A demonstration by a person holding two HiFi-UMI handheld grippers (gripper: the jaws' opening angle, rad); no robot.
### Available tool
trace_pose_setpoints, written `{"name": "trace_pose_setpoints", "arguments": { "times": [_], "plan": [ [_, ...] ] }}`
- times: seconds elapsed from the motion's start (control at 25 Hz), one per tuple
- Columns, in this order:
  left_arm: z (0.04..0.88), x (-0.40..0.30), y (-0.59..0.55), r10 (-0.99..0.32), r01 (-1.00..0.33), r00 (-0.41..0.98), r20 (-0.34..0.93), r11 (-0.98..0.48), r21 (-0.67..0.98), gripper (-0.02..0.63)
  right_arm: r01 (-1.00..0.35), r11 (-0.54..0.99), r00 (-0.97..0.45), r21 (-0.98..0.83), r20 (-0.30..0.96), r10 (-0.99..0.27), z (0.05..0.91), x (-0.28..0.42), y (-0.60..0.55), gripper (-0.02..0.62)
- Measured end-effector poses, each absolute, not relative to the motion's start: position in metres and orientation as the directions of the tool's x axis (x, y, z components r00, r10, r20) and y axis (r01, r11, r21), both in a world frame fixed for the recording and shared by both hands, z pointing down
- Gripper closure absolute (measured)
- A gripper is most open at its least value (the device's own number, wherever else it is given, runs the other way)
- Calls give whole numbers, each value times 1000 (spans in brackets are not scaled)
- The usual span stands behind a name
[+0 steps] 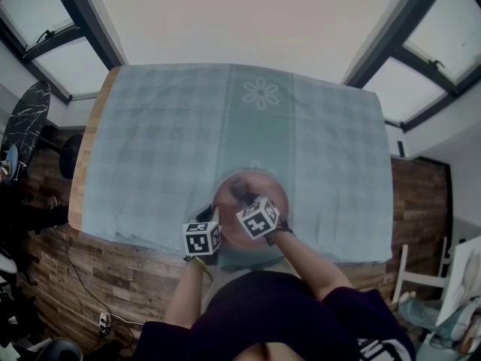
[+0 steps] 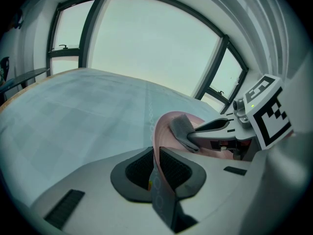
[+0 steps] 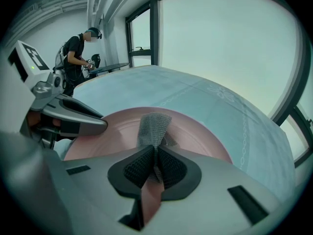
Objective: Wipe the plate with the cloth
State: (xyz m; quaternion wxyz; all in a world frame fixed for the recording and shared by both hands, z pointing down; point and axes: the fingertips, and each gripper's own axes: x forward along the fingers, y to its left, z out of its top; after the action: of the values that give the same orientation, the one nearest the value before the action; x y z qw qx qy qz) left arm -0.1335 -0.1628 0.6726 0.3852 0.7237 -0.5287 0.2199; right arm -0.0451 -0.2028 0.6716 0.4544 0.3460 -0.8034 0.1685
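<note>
A pink plate sits near the front edge of the table. My left gripper is shut on the plate's rim at its left side. My right gripper is over the plate, shut on a grey cloth. The cloth's free end lies against the plate's inner face. In the left gripper view the grey cloth shows inside the plate, held by the right gripper's fingers.
A pale blue checked tablecloth covers the wooden table. Windows with dark frames stand beyond the table. A person stands at another table far off in the right gripper view. A white chair is at the lower right.
</note>
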Motion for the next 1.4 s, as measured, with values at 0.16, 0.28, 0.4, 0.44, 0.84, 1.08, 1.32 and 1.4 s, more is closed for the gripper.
{"name": "trace_pose_setpoints", "arguments": {
  "times": [0.16, 0.28, 0.4, 0.44, 0.84, 1.08, 1.32, 1.4],
  "plan": [
    [673, -134, -162, -598, -936, 341, 725, -142, 323, 555, -687, 725, -357, 41, 850, -386, 673, -51, -196, 561],
    [673, -134, -161, -599, -936, 340, 725, -137, 325, 555, -667, 744, -371, 30, 853, -367, 673, -57, -188, 560],
    [672, -134, -161, -601, -937, 336, 725, -135, 322, 555, -650, 760, -381, 25, 854, -354, 671, -62, -182, 560],
    [671, -134, -160, -601, -937, 335, 726, -135, 321, 555, -644, 764, -384, 26, 854, -352, 671, -63, -180, 561],
    [671, -136, -155, -602, -938, 333, 726, -130, 322, 554, -590, 808, -414, 7, 856, -310, 671, -79, -158, 560],
    [672, -138, -151, -603, -937, 331, 726, -120, 327, 554, -568, 822, -441, -21, 851, -283, 670, -88, -144, 560],
    [671, -138, -149, -604, -940, 322, 729, -110, 324, 554, -540, 841, -465, -44, 848, -254, 670, -97, -129, 560],
    [671, -139, -148, -602, -941, 319, 732, -108, 322, 554, -533, 844, -478, -67, 846, -234, 670, -99, -124, 560]
  ]
}}
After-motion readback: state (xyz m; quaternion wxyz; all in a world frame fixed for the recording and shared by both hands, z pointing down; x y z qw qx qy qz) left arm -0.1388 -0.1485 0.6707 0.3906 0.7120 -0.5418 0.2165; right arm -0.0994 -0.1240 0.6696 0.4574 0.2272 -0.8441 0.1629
